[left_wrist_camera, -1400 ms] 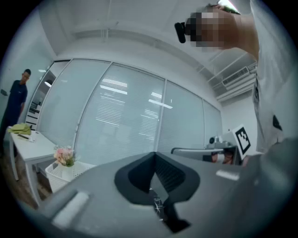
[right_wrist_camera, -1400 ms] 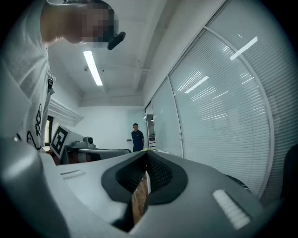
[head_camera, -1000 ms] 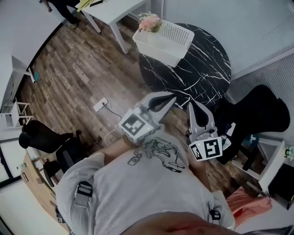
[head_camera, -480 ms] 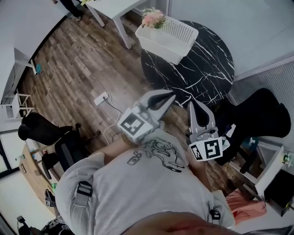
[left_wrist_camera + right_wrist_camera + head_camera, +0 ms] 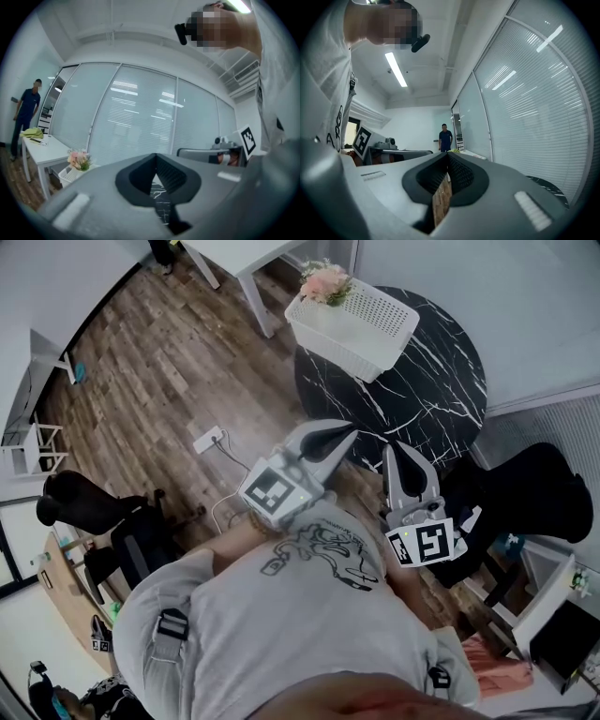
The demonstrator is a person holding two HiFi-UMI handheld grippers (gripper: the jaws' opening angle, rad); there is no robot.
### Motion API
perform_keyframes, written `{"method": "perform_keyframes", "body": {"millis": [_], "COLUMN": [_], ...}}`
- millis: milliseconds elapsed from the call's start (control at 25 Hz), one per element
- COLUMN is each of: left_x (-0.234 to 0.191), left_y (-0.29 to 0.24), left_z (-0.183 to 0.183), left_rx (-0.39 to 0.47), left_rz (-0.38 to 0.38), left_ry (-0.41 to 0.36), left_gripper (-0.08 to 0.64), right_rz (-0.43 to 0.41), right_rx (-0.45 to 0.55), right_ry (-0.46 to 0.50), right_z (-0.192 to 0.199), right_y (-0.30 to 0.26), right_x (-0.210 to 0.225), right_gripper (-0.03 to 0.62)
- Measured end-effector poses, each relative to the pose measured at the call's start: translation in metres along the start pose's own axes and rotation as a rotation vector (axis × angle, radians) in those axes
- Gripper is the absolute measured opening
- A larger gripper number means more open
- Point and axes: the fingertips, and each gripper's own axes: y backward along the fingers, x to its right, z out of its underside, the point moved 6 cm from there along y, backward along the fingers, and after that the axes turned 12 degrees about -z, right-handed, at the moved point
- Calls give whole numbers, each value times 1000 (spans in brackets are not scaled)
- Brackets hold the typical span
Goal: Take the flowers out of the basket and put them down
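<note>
One marble table (image 5: 433,401) on wood floor (image 5: 159,362) bears a basket (image 5: 339,336).

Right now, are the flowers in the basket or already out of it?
In: the pink flowers stand in a corner of the white basket, which sits on the round black marble table.

**Hidden, clipped, or too small**

In the head view the flowers (image 5: 326,282) are too small to count, and their stems drop out of sight inside the basket (image 5: 361,329). The white table (image 5: 234,254) is cut off by the top edge. The person's hands are hidden beneath the shirt (image 5: 309,615), the left gripper (image 5: 349,434) and the right gripper (image 5: 398,448). In the left gripper view, that gripper's body covers most of the basket and the black table (image 5: 158,187).
</note>
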Motion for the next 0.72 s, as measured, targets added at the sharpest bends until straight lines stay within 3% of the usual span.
{"method": "perform_keyframes", "body": {"millis": [720], "left_x": [-156], "left_y": [-83], "left_z": [-30], "left_rx": [-23], "left_rz": [-22], "left_ry": [17], "left_gripper": [2], "right_rz": [-13], "right_rx": [-19], "right_ry": [14], "right_z": [-2], "right_y": [-151], "right_x": [87], "right_gripper": [8]}}
